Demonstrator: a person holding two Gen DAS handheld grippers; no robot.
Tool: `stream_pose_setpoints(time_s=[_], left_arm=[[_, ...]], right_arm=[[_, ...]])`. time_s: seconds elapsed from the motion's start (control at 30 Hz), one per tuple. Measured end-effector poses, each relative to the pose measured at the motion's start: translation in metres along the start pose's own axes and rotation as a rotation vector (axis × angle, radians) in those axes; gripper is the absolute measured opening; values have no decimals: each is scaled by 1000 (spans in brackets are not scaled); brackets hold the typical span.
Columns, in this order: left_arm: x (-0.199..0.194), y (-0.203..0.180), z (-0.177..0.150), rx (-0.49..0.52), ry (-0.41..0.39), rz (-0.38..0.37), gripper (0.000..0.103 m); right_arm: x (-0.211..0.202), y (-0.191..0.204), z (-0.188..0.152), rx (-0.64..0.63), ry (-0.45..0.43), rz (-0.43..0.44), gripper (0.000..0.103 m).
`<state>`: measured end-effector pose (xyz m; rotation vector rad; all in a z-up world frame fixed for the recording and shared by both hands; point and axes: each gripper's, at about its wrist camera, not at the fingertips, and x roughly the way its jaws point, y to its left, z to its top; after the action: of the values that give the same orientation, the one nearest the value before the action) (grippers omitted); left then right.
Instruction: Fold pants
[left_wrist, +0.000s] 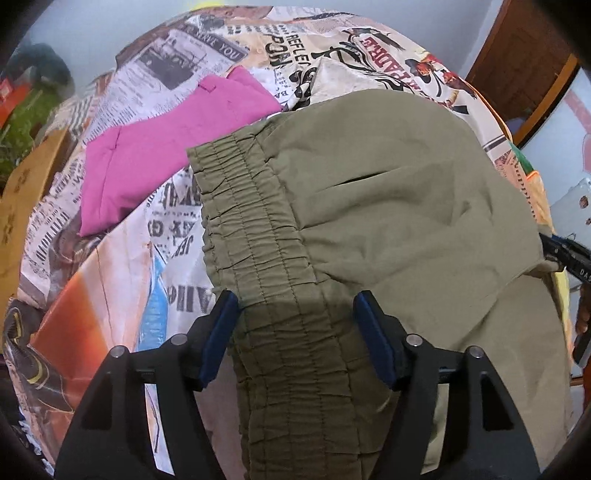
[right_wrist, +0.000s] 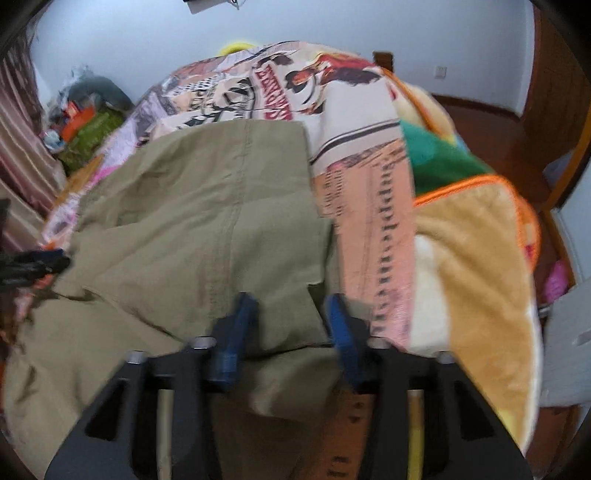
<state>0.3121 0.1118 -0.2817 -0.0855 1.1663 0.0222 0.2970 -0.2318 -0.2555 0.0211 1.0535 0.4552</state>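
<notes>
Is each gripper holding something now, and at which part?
Neither holds anything. The left gripper is open, its fingers astride the waistband of the olive pants. The right gripper is open over a leg edge.

Both wrist views look closely down on the olive pants (left_wrist: 369, 206) from opposite ends.

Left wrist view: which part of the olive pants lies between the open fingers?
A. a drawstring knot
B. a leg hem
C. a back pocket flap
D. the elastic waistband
D: the gathered, stitched elastic waistband of the olive pants runs down between the spread fingers of the left gripper.
</notes>
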Motion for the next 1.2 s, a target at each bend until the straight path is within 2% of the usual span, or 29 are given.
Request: stream_pose_setpoints(time_s=[0.03,0.13,0.2,0.33,0.53,0.7,0.77,0.9,0.97,1.03,1.07,1.13,1.2], left_arm=[[0,-2,-1,9,-6,12,63],[-4,-7,-4,37,-29,61,56],[-7,-8,-5,44,-55,103,51],[-8,-13,-8,85,-82,159,51],[-8,-9,-7,60,-78,155,51],[-5,-3,-10,15,-70,123,52],[-5,-3,-10,13,-67,119,52],[-3,0,-8,2,-51,104,56],[-1,4,-6,1,-38,88,59],[-1,6,-5,-4,-31,94,66],[-2,7,-5,-7,-29,92,67],[-4,6,-4,4,-18,87,67],[-10,5,-1,23,-19,90,67]], right_arm=[[-1,3,-1,-21,-9,-2,19],[-5,13,-3,-67,-32,-31,13],[-8,19,-3,-112,-57,-71,12],[-22,24,2,-143,-112,-108,10],[-52,30,15,-168,-201,-105,10],[-21,27,10,-166,-121,-140,10],[-8,21,3,-136,-78,-134,10],[0,17,1,-91,-46,-122,10],[-2,16,5,-82,-25,-121,12],[-6,14,10,-78,-3,-129,22],[-9,13,11,-76,-1,-140,26],[-20,10,14,-62,-12,-165,43],[-31,8,16,-54,-36,-171,50]])
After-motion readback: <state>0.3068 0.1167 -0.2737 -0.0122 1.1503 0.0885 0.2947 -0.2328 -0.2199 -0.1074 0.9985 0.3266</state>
